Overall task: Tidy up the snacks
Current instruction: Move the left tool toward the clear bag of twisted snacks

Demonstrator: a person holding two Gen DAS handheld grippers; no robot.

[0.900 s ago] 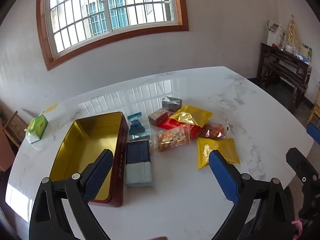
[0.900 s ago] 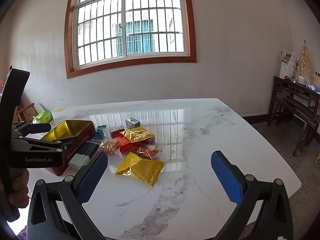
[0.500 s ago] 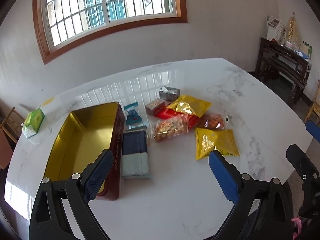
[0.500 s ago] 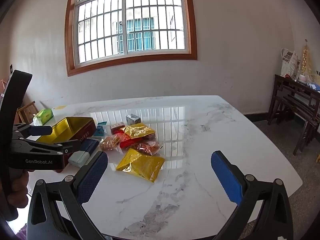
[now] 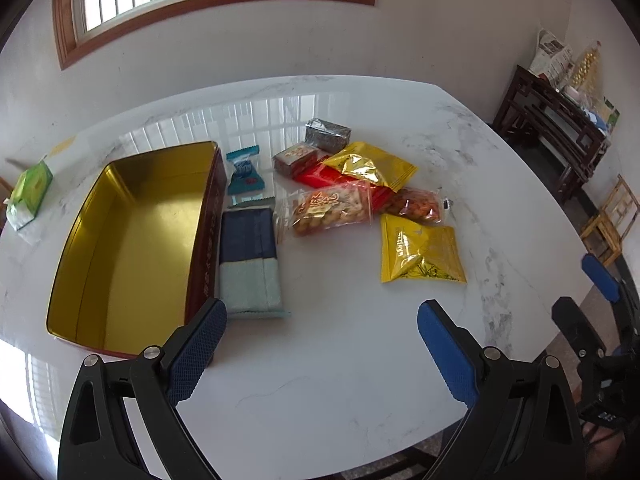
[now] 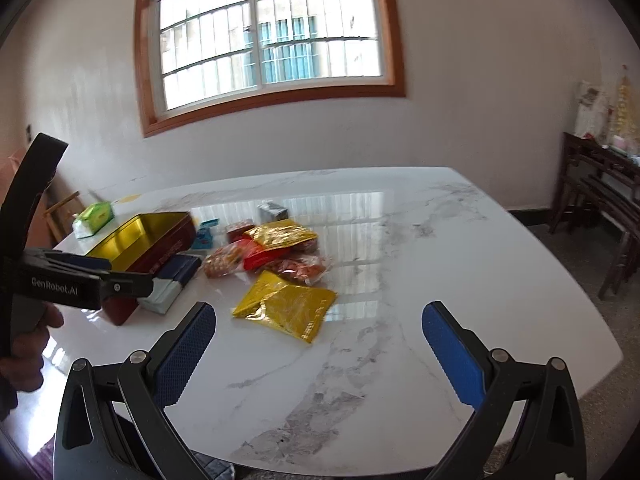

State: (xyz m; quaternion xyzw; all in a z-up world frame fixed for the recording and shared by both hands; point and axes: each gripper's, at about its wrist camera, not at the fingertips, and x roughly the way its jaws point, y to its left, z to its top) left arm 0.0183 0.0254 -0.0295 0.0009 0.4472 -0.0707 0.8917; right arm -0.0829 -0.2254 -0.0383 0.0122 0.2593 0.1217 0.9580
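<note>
Marble table point(image 5: 360, 360) nearer — left claw point(image 5: 322, 344) lower

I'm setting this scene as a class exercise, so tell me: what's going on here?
A person holds two grippers above a white marble table, ready to sort snacks. The left gripper and the right gripper are both open and empty. An open tin with a gold inside holds nothing yet. Beside it lie a blue packet, a yellow packet and a small heap of other snack packets. Nothing is packed yet.
</note>
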